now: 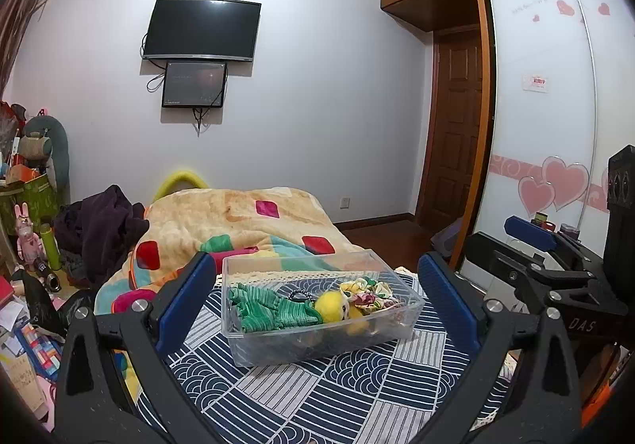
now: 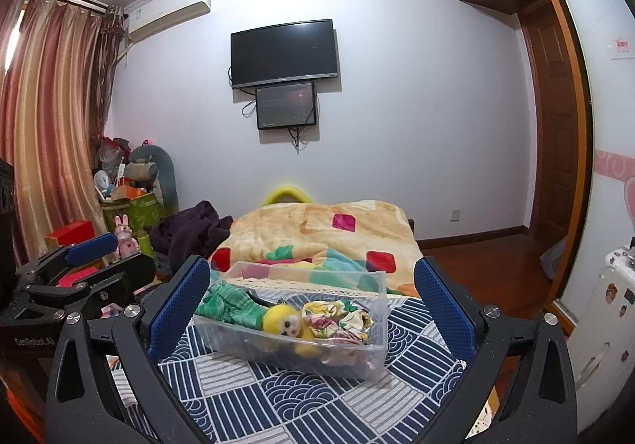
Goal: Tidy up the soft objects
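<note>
- In the centre of both views, a clear plastic box (image 1: 317, 309) sat on a blue-and-white patterned cloth (image 1: 317, 396), with a blanket (image 1: 238, 218) behind it.
- Left to right inside it lay a green striped cloth (image 1: 274, 309), a yellow plush toy (image 1: 331, 305) and a bunch of floral scrunchies (image 1: 369, 295).
- These looked light, limp and easily squashed; a pinch on a raised fold or the toy's body would probably hold best, while the box looked stiff and smooth-walled.
- The left gripper (image 1: 317, 301) hovered level before the box, jaws spread wide, holding nothing.
- The right gripper (image 2: 313, 309) hung alongside, aimed the same way, jaws likewise spread and empty.
</note>
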Available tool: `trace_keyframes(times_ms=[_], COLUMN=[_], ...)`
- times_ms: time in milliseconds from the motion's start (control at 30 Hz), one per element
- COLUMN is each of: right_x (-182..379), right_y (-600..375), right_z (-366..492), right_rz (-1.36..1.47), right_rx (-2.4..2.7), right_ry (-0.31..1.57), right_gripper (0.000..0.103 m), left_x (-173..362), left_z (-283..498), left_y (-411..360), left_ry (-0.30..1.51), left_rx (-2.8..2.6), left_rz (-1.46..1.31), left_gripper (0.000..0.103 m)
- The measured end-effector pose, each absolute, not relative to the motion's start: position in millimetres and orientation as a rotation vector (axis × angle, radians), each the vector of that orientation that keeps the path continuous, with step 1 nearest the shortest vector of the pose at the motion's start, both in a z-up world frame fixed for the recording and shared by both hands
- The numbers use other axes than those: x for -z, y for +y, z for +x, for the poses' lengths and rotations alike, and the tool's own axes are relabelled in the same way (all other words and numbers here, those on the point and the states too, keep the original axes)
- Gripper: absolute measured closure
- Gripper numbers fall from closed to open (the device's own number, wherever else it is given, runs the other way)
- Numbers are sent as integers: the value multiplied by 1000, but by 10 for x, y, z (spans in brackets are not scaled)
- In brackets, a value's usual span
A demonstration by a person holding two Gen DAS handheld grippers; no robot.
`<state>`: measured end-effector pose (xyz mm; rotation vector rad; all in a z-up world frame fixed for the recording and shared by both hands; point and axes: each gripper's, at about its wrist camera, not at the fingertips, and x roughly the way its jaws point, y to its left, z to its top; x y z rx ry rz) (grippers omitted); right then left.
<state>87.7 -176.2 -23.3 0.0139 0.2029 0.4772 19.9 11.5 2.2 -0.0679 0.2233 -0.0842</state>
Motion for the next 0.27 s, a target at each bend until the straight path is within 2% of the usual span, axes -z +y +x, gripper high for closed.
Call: trace_keyframes(times_ms=[267], right_x=[240], right_y=[-1756], right_z=[882], right_rz=[15], right_rx=[-476], right_ry=[210], right_gripper=[0], left_x=[-24], left_z=[207], left_y=[108], left_ry=[227], left_rx=[85], left_rz=[-72], left_gripper=[0])
